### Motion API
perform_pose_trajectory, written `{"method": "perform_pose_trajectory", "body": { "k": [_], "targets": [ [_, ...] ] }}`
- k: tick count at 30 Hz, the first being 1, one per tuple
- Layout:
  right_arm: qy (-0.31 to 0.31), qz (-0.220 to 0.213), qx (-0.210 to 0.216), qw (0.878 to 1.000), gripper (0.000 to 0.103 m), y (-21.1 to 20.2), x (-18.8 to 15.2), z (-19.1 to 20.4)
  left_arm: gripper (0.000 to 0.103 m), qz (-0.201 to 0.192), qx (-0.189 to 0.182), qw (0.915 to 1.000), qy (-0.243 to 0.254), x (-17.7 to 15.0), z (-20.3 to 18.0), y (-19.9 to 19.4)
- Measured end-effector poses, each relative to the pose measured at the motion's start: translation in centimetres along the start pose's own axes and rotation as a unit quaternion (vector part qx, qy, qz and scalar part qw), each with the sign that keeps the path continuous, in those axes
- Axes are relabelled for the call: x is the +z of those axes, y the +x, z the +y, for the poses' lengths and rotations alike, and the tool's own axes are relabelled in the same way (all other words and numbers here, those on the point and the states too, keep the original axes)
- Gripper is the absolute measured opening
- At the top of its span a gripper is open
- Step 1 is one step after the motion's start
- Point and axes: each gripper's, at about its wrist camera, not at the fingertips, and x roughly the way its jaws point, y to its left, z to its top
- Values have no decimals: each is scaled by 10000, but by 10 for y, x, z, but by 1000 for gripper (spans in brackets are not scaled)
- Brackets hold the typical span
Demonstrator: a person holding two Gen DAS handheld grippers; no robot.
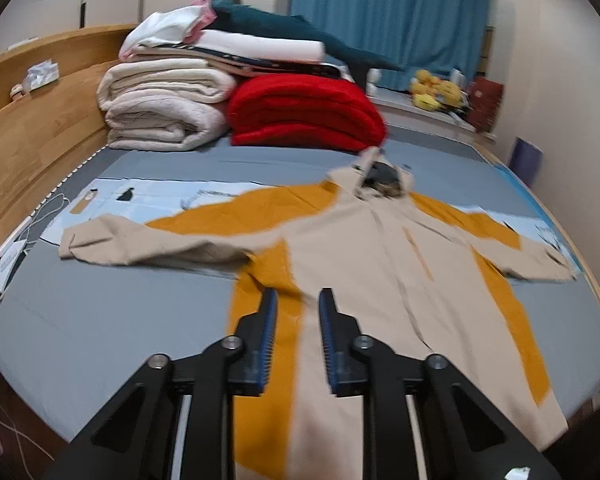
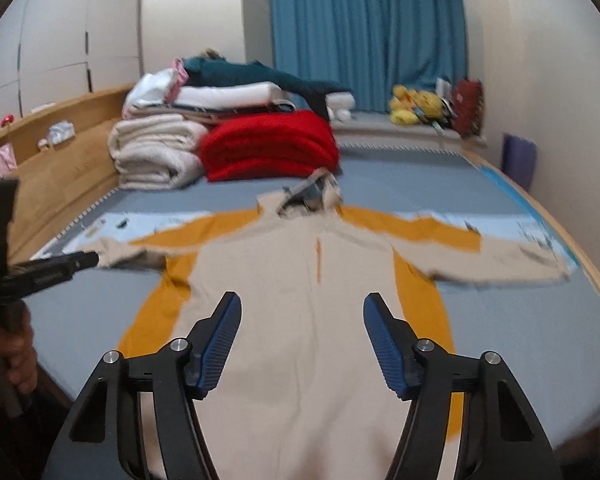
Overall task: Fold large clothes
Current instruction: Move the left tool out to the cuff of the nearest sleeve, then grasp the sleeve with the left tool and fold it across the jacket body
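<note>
On the grey bed point(image 1: 100, 320), a large beige hooded garment with mustard-orange side panels point(image 2: 300, 280) lies spread flat, front up, sleeves stretched left and right and hood at the far end, probably so its edges are easy to reach for folding. The left gripper point(image 1: 298, 300) hangs above its near left panel, jaws nearly together, gripping nothing. The right gripper point(image 2: 302, 308) hovers over the middle, fingers apart and empty. Folded red and cream blankets point(image 1: 304, 116) are stacked far away, clear of the working space.

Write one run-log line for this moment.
garment: flat on bed | left gripper: open, empty | right gripper: open, empty
</note>
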Motion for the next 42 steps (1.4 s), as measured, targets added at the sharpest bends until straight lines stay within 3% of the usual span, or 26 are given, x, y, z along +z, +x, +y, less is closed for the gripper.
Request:
{"method": "perform_pose_trajectory", "body": {
  "k": [4, 6, 9, 11, 14, 15, 19, 23, 25, 27, 29, 30, 32, 35, 39, 42],
  "targets": [
    [-125, -281, 153, 9994, 49, 45, 54, 3, 11, 117, 384, 9988, -266, 31, 58, 46],
    [-256, -382, 111, 9989, 34, 77, 78, 6, 11, 228, 571, 9973, -412, 41, 86, 68],
    [-355, -307, 72, 9989, 34, 125, 96, 9, 11, 533, 707, 9916, -941, 44, 139, 106],
    [-248, -202, 176, 9993, 36, 151, 91, 5, 11, 673, 798, 9867, -1247, 42, 168, 122],
    [29, 308, 149, 9994, 62, 183, 79, -6, 11, 822, 1064, 9778, -1607, 35, 214, 150],
    [151, 428, 333, 9984, 62, 193, 81, -9, 11, 863, 1114, 9734, -1806, 32, 232, 159],
    [-77, 403, 329, 9986, 69, 215, 81, -7, 11, 894, 1256, 9556, -2512, 22, 285, 182],
    [-190, 734, 356, 9965, 69, 244, 70, -4, 14, 781, 1221, 9420, -3027, 20, 329, 200],
    [-289, 806, 285, 9959, 64, 254, 64, -1, 24, 767, 1215, 9378, -3159, 20, 351, 212],
    [-349, 916, 198, 9950, 42, 265, 60, 0, 26, 771, 1231, 9334, -3281, 17, 368, 223],
    [-310, 1012, 204, 9942, 25, 271, 57, -3, 28, 843, 1304, 9201, -3595, 8, 393, 234],
    [-301, 1037, 197, 9940, 22, 273, 55, -4, 28, 844, 1307, 9131, -3770, 3, 402, 237],
    [-309, 1105, 203, 9932, 22, 278, 52, -5, 28, 767, 1245, 8942, -4231, -8, 424, 242],
    [-257, 1307, 282, 9907, 24, 287, 47, -7, 28, 705, 1210, 8766, -4604, -18, 444, 248],
    [-106, 1560, 358, 9870, 43, 299, 40, -11, 29, 484, 1155, 8709, -4752, -19, 456, 250],
    [-33, 1671, 409, 9851, 44, 305, 37, -13, 26, 411, 1151, 8703, -4771, -18, 458, 253]
  ]
}}
